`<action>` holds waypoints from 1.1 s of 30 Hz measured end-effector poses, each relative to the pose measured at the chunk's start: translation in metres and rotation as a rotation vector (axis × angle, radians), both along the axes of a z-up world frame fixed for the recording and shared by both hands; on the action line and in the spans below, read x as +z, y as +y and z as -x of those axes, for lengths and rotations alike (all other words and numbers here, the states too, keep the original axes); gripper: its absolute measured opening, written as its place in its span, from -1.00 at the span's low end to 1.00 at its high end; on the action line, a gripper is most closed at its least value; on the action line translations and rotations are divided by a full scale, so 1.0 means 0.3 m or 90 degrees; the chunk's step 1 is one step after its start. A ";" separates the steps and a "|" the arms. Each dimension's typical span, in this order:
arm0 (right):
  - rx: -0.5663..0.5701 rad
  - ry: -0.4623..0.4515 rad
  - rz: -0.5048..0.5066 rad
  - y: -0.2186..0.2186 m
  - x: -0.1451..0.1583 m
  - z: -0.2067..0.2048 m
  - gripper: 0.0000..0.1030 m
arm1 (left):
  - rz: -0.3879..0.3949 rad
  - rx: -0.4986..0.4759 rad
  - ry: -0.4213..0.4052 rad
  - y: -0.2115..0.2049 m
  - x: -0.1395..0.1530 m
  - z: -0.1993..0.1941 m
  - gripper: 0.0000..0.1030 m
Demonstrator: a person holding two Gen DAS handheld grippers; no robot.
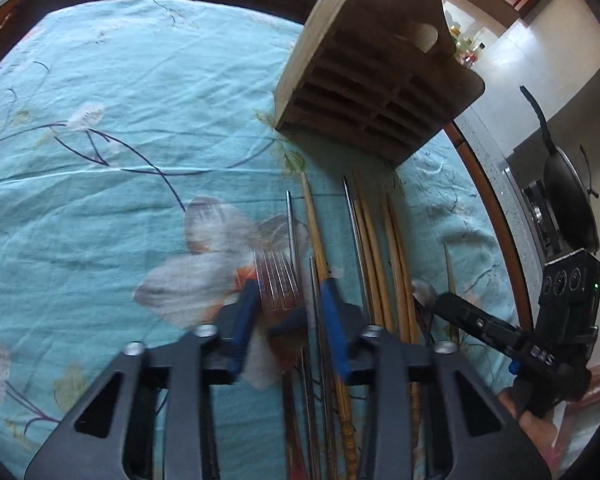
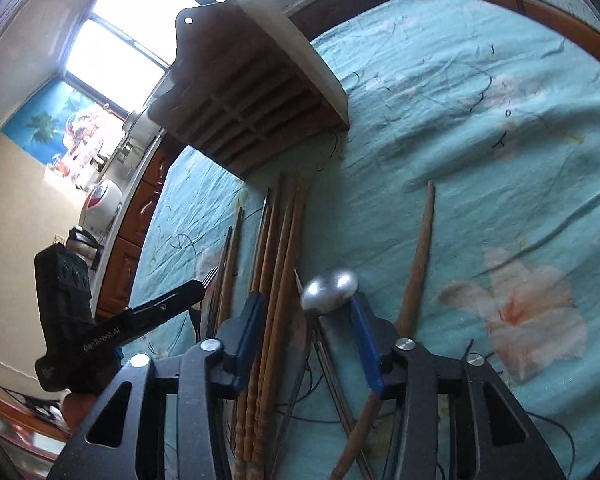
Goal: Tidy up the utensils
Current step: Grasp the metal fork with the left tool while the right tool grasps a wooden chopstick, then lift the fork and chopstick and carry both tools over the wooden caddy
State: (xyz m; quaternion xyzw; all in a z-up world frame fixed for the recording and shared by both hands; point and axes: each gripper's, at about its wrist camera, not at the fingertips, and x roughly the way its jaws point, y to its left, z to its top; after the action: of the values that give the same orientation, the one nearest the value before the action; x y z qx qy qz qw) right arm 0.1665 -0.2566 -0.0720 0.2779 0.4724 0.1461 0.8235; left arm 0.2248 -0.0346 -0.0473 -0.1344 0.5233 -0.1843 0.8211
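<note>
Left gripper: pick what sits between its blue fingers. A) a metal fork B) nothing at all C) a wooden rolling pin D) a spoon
A: in the left wrist view the tines of a metal fork stick out between the fingers of the left gripper, while the spoon lies at the right gripper.

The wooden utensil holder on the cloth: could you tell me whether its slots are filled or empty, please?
Empty, as far as shows. The wooden utensil holder shows only dark, open slots, while the chopsticks lie on the cloth in front.
</note>
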 end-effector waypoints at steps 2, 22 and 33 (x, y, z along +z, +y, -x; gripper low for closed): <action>-0.005 0.009 -0.014 -0.012 -0.011 -0.004 -0.70 | 0.003 -0.006 -0.005 0.000 0.001 0.001 -0.59; 0.008 0.023 -0.078 0.016 -0.042 -0.075 -0.42 | 0.046 0.024 -0.045 0.096 0.081 0.115 -0.93; -0.008 0.011 -0.102 -0.023 -0.026 -0.054 -0.52 | 0.073 0.044 -0.078 0.137 0.160 0.156 -0.95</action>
State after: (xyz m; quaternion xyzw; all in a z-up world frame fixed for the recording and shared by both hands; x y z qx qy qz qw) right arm 0.1826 -0.2636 -0.0798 0.3472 0.4646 0.1757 0.7955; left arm 0.1779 0.0066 0.0006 -0.1876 0.4556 -0.1934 0.8484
